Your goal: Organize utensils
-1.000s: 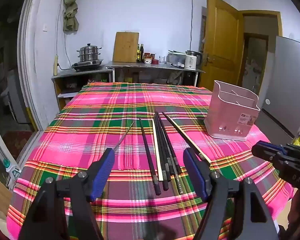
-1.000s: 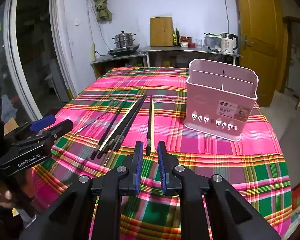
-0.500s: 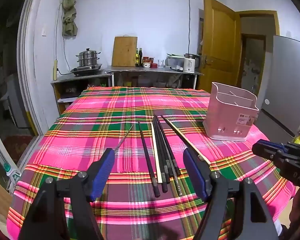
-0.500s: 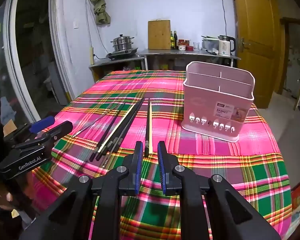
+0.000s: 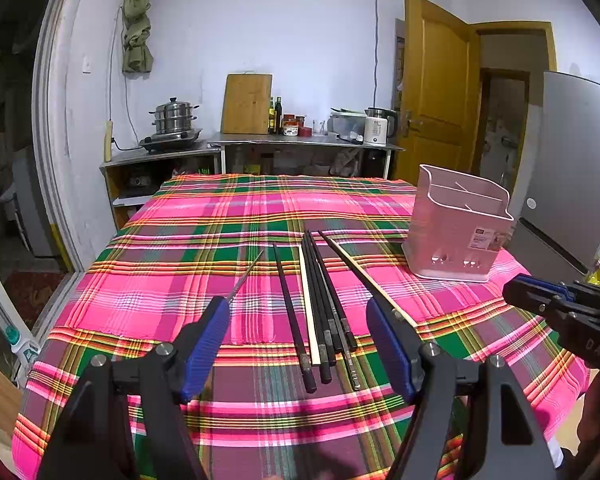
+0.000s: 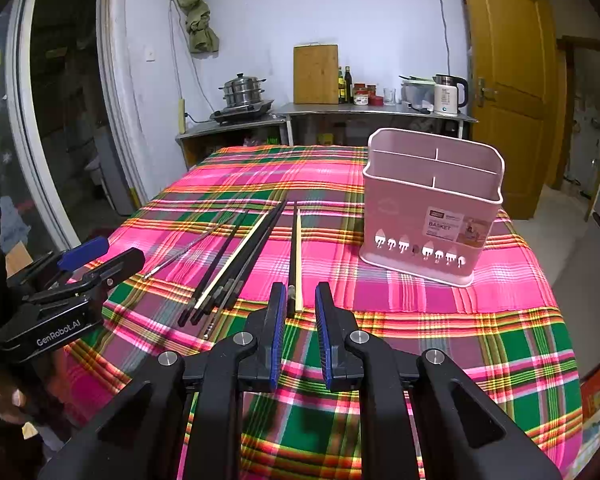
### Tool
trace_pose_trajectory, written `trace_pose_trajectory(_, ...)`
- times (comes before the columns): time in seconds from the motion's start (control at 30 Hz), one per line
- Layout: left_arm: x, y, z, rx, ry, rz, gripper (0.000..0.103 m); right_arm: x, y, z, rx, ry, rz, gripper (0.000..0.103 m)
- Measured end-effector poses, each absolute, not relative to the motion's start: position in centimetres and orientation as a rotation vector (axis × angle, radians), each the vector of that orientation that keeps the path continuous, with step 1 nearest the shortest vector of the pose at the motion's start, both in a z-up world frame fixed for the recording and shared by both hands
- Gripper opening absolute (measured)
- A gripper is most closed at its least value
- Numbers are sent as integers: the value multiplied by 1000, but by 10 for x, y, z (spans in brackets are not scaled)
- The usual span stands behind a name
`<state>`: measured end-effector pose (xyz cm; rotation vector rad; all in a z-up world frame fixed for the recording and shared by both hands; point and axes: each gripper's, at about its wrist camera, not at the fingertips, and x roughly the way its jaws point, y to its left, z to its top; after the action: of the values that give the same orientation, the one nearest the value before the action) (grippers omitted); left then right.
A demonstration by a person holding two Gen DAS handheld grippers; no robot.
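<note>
Several black and pale chopsticks [image 5: 320, 304] lie side by side on the plaid tablecloth [image 5: 180, 240], with a thin metal stick [image 5: 246, 276] to their left. My left gripper [image 5: 298, 312] hovers open and wide over their near ends, holding nothing. A black and pale chopstick pair [image 6: 295, 256] lies apart on the right. My right gripper [image 6: 300, 294] hangs just before that pair's near ends, open by a narrow gap with nothing between its fingers. The pink divided basket [image 6: 432, 208] stands upright at the right and looks empty. In this view the left gripper [image 6: 108, 256] shows at the left.
The table's near and right edges lie close to both grippers. Behind the table stands a steel counter [image 5: 300, 146] with a steamer pot [image 5: 174, 118], a wooden cutting board [image 5: 247, 104] and a kettle [image 6: 448, 94]. A yellow door [image 5: 436, 96] and a grey fridge [image 5: 572, 160] are at the right.
My right gripper has moved forward, closer to the chopstick pair and the basket. The left gripper's view has shifted only slightly. Both jaws keep the same opening.
</note>
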<state>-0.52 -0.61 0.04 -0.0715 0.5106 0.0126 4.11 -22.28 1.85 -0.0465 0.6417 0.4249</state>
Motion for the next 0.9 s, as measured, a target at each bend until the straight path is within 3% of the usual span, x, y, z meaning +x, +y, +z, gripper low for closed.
trace_pose_trajectory(0.9,-12,-9,8,-68,499,-8,73,37,-226,22,-41,620,415,15)
